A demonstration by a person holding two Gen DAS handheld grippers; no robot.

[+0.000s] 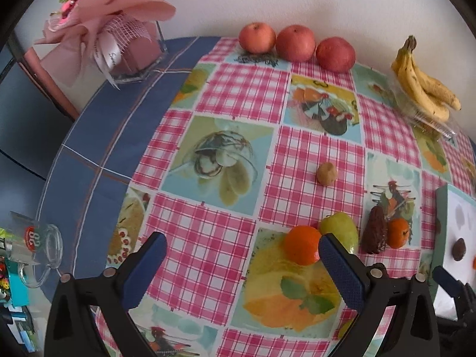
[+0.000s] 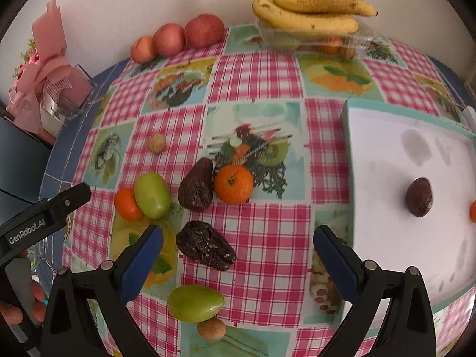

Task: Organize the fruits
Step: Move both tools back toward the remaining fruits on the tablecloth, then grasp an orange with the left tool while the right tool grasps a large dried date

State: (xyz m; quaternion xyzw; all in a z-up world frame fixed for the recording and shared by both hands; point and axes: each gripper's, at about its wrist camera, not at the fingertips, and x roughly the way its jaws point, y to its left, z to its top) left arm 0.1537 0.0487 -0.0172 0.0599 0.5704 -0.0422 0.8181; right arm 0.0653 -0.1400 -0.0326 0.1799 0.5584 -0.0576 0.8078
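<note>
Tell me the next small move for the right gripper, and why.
Probably ease the right gripper forward and down over the dark wrinkled date. Its jaws stand open and empty, and the date lies between the fingertips, apart from its neighbours. The white tray just to the right already holds a similar dark fruit, so the carry would be short.

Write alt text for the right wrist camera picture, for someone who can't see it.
The open right gripper hovers over a pink checked tablecloth, its blue fingers either side of a wrinkled dark brown date. Green plums, small oranges and another date lie around it; a white tray on the right holds one dark fruit.
</note>
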